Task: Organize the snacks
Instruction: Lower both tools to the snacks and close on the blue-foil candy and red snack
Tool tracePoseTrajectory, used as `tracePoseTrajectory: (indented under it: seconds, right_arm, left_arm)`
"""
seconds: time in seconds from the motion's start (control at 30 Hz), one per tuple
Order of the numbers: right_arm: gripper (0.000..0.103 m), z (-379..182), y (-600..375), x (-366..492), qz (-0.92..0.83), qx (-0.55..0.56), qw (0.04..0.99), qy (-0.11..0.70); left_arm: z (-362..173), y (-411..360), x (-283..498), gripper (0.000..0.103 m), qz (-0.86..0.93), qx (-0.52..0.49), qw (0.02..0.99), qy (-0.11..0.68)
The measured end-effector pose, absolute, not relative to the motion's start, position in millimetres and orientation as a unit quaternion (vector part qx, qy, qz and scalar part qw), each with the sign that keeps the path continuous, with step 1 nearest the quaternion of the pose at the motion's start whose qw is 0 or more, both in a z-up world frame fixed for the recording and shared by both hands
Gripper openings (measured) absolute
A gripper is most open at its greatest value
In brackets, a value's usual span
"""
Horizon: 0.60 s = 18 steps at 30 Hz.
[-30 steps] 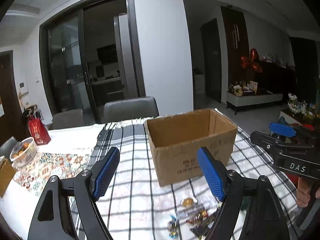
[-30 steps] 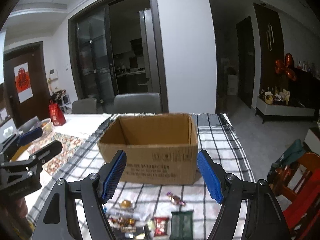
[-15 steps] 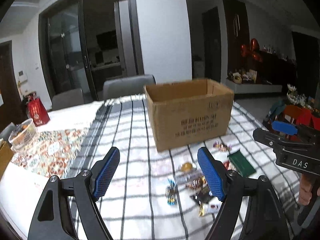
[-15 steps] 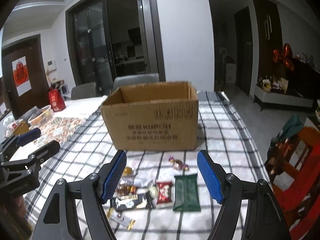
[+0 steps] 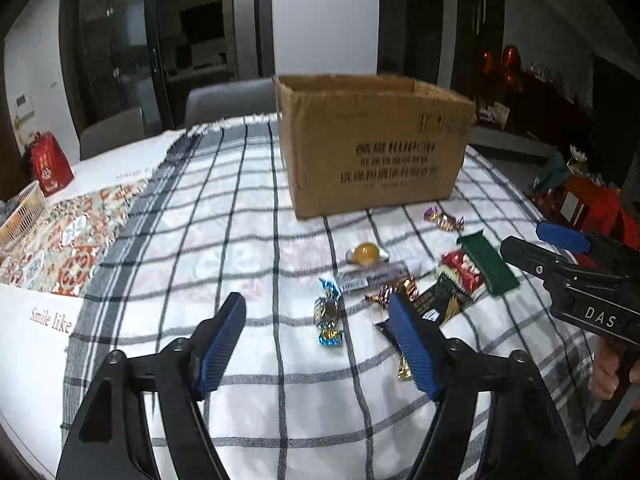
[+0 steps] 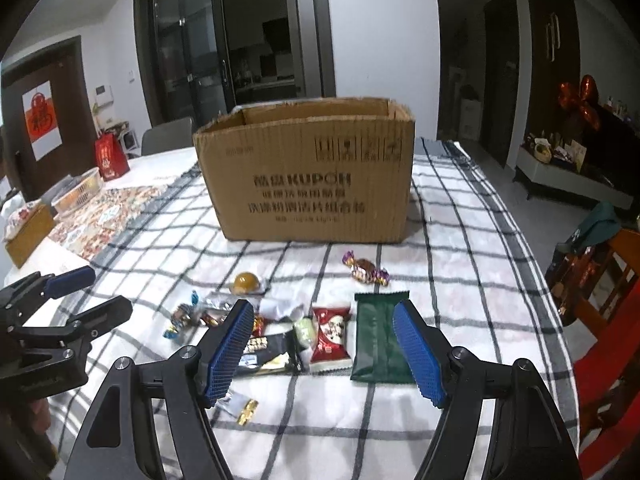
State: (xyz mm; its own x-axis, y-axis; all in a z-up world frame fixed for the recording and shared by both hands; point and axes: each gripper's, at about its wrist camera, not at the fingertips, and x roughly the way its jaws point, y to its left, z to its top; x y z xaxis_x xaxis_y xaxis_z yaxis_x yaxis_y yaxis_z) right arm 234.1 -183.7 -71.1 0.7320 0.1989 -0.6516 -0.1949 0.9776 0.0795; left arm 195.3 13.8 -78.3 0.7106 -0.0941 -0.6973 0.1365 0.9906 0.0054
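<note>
An open-topped cardboard box (image 5: pixel 372 152) (image 6: pixel 308 176) stands on the checked tablecloth. In front of it lie loose snacks: a green packet (image 6: pixel 380 336), a red packet (image 6: pixel 330 332), a black packet (image 6: pixel 268 350), a yellow jelly cup (image 6: pixel 246 282), a purple-wrapped candy (image 6: pixel 366 272) and a blue-wrapped candy (image 5: pixel 328 314). My left gripper (image 5: pixel 316 298) hovers low over the blue candy, its jaws closing with nothing pressed between them. My right gripper (image 6: pixel 323 305) hangs above the red and green packets, its jaws narrowing slightly, also holding nothing.
A patterned mat (image 5: pixel 60 240), a woven basket (image 5: pixel 20 212) and a red bag (image 5: pixel 50 164) sit at the table's left. Grey chairs (image 5: pixel 228 98) stand behind the table. A wooden chair with red fabric (image 6: pixel 608 320) is close to the right table edge.
Both grippers have sunk toward the table and tipped downward, so the snacks now lie between and under the fingers. The left jaws have narrowed.
</note>
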Motion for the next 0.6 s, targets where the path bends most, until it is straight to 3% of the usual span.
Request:
tracePoseTrajectory:
  seconds: [0.23,0.6]
  right_arm:
    - [0.059,-89.3,-185.2,248.6,0.117,0.024,0.917,0.382]
    - [0.045,-114.6,-182.5,267.1,0.121,0.033,0.899,0.419]
  left_arm:
    - [-95.1,9.9,210.0,0.062,-0.078,0.027,0.913,0.4]
    - [-118.8,11.2,231.7,0.042,-0.08,0.02,0.895,0.439]
